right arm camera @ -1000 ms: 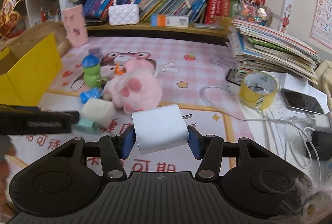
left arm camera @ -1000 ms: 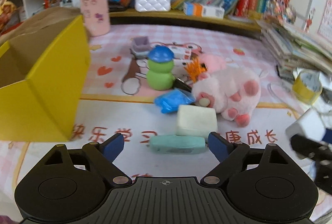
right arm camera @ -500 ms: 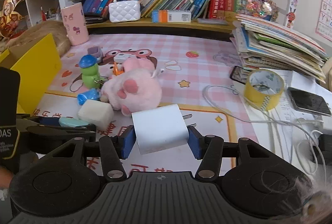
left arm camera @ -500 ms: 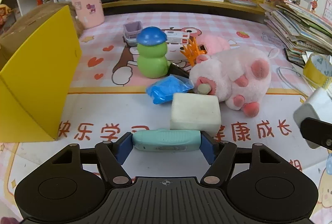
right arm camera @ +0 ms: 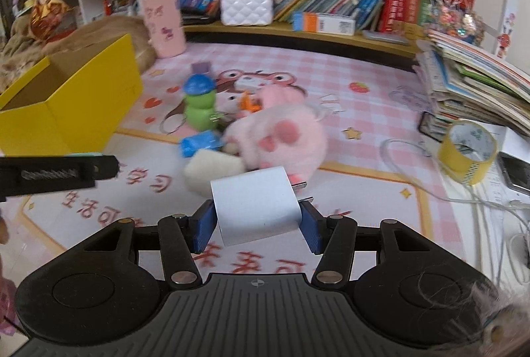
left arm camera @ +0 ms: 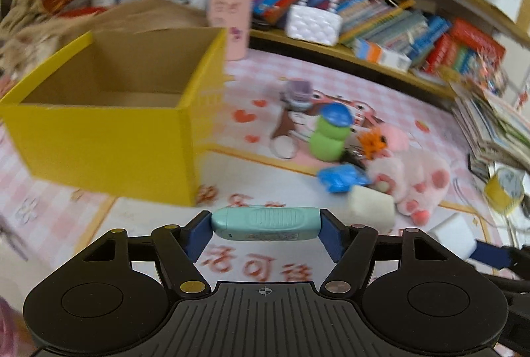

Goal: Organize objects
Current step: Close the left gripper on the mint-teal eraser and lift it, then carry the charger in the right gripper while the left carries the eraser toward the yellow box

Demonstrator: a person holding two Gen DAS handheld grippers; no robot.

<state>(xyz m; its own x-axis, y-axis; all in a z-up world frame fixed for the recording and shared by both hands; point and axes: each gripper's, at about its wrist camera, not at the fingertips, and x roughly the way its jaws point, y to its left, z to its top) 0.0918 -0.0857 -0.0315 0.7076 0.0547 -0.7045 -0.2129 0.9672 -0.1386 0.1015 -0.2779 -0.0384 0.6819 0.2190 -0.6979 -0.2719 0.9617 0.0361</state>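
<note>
My left gripper (left arm camera: 265,229) is shut on a mint-green oblong device (left arm camera: 265,223), held crosswise above the mat. An open yellow box (left arm camera: 109,112) with a bare cardboard floor stands just ahead to the left. My right gripper (right arm camera: 256,219) is shut on a white plug adapter (right arm camera: 255,204), its prongs pointing right. The yellow box (right arm camera: 73,105) also shows at the left of the right wrist view, with the left gripper's black body in front of it. A pale sponge block (left arm camera: 371,208), blue packet (left arm camera: 341,179), green toy (left arm camera: 329,135) and pink plush (left arm camera: 417,178) lie on the mat.
A pink cup (left arm camera: 228,21) and a white handbag (right arm camera: 246,7) stand by the bookshelf at the back. A stack of books (right arm camera: 473,85), a yellow tape roll (right arm camera: 467,151), a white cable (right arm camera: 414,158) and a phone lie to the right.
My left gripper closed on the mint-green device, lifted it off the mat and swung left toward the yellow box. The right gripper shifted a little leftward with the white adapter.
</note>
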